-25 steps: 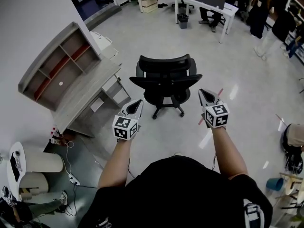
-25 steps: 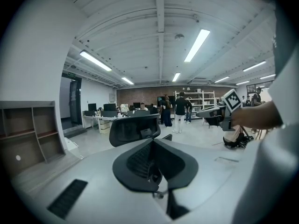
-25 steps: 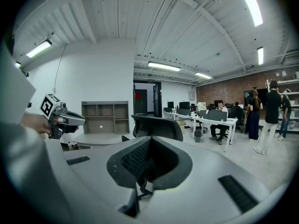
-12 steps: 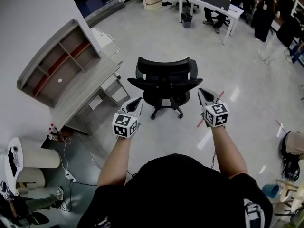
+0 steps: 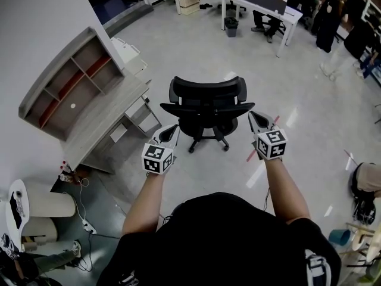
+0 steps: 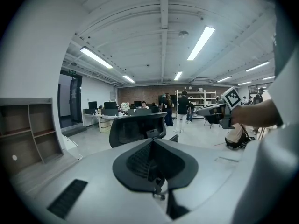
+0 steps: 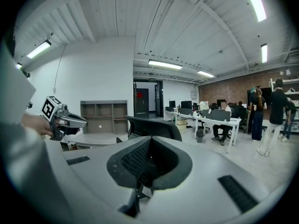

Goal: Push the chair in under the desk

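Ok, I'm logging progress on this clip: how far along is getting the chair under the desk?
Nothing done yet: the chair stands on open floor, apart from the desk. In hand: left gripper and right gripper, both shut and empty, held out toward it, apparently not touching. Left: reach the chair and push it under.

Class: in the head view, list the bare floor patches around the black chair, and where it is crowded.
Bare floor lies between the chair and the white tables, and to the chair's right. Only a narrow strip separates it from the desk. Cables crowd the floor at the desk's near end.
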`<action>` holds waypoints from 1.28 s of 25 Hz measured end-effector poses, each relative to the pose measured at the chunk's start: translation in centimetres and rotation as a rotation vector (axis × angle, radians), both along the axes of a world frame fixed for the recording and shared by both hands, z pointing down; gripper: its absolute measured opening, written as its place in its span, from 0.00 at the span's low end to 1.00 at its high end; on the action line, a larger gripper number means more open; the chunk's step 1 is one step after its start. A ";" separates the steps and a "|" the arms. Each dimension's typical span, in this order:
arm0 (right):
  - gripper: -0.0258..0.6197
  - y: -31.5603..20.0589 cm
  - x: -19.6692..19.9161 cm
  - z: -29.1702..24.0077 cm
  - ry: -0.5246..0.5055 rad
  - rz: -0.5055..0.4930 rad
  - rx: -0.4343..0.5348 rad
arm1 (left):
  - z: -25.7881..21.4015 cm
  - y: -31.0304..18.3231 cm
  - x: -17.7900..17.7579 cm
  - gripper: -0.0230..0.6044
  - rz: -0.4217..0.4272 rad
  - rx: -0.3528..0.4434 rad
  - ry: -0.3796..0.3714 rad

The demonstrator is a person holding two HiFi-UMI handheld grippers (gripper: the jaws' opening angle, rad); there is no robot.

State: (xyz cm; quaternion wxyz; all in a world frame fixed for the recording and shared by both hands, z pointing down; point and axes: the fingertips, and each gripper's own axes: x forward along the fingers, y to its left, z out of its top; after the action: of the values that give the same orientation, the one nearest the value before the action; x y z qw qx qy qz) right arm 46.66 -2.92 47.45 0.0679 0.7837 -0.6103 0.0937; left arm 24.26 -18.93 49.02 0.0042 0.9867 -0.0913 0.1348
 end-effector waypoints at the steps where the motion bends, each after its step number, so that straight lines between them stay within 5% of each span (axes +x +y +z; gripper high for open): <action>1: 0.03 -0.2 -0.1 -0.1 -0.001 0.005 -0.001 | 0.0 -0.4 -0.1 0.06 0.004 -0.001 -0.001; 23: 0.03 -3.6 -0.2 0.1 0.017 0.072 -0.041 | 0.1 -6.2 0.4 0.06 0.059 -0.015 0.015; 32: 0.04 -4.4 1.0 1.7 0.077 0.069 -0.130 | 1.9 -8.8 0.9 0.06 0.024 0.011 -0.048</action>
State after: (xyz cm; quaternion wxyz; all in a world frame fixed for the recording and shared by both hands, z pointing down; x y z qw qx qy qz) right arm 47.64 -7.30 49.15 0.1385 0.8013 -0.5724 0.1053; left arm 25.16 -27.71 50.92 -0.0049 0.9842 -0.0802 0.1580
